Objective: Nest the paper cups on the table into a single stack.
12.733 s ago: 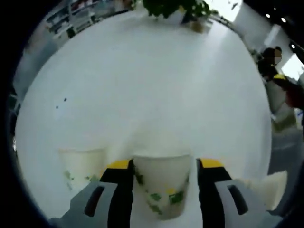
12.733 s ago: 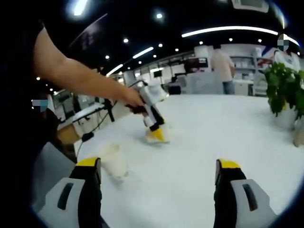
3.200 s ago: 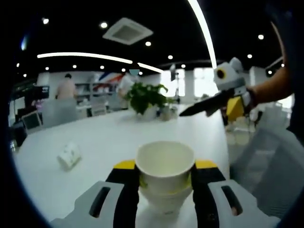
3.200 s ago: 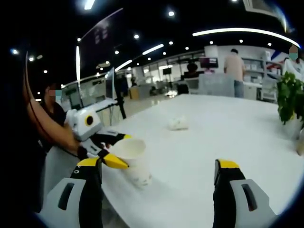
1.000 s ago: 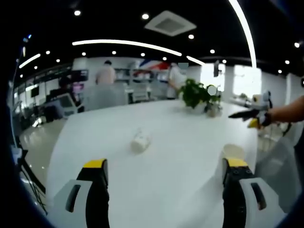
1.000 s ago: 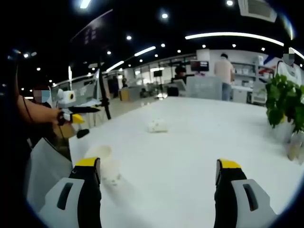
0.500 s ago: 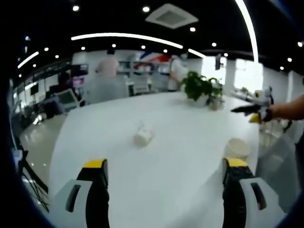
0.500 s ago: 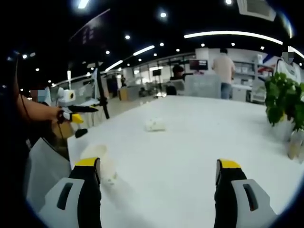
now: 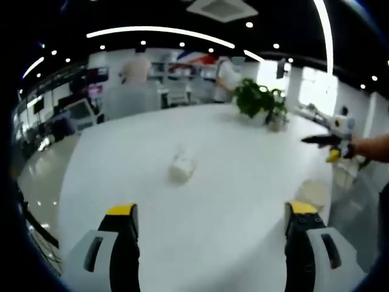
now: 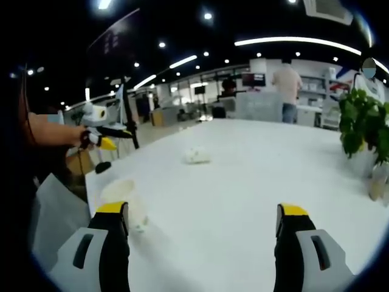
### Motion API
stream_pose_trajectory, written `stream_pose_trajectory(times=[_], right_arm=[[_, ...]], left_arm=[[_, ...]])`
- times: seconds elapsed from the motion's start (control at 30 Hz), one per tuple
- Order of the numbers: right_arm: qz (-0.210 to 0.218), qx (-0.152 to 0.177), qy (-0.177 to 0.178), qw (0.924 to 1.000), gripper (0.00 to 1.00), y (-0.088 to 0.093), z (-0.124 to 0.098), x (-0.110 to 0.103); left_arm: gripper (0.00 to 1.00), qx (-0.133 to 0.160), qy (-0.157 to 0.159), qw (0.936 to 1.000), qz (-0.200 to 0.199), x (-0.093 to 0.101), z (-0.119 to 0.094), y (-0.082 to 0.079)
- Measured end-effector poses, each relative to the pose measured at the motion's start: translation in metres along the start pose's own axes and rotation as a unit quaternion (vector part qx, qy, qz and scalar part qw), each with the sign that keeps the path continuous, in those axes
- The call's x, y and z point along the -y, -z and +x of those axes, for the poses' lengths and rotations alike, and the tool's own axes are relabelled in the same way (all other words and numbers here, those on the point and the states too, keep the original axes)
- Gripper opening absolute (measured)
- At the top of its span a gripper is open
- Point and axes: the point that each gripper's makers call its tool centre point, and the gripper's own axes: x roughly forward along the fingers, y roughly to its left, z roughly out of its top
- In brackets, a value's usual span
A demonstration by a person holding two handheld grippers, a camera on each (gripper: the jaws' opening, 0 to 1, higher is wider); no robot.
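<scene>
A stack of white paper cups (image 9: 312, 193) stands upright near the table's edge, just above my left gripper's right jaw; it also stands by my right gripper's left jaw as the stack (image 10: 123, 196). One more paper cup (image 9: 181, 167) lies on its side mid-table, and the same lying cup (image 10: 196, 155) appears farther off. My left gripper (image 9: 211, 213) is open and holds nothing. My right gripper (image 10: 202, 213) is open too, empty. Each gripper shows in the other's view, held off the table's edge: the right gripper (image 9: 331, 143), the left gripper (image 10: 103, 141).
The white table (image 9: 231, 170) is wide and round-edged. A potted plant (image 9: 260, 103) stands at its far side, the same plant (image 10: 363, 131) at the right. A small vase (image 10: 380, 179) sits beside it. People stand by desks beyond the table.
Both cups' places on the table are unchanged over the last second. The left gripper, open since it let go of the stack, has tipped down a little and risen slightly in the right gripper view.
</scene>
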Motion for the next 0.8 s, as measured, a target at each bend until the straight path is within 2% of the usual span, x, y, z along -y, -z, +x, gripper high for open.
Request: stream_pose_trajectory(times=[0.27, 0.47, 0.8], right_arm=[[0.005, 0.0, 0.005, 1.0, 1.0, 0.002, 0.0, 0.004], [0.006, 0.0, 0.007, 1.0, 1.0, 0.003, 0.0, 0.005], [0.01, -0.001, 0.006, 0.9999, 1.0, 0.007, 0.001, 0.002]], left_arm=[[0.99, -0.013, 0.0, 0.9999, 0.008, -0.007, 0.012, -0.003], [0.99, -0.042, 0.005, 0.999, 0.013, -0.009, 0.021, -0.003], [0.99, -0.075, 0.023, 0.9968, 0.02, -0.01, 0.042, -0.012]])
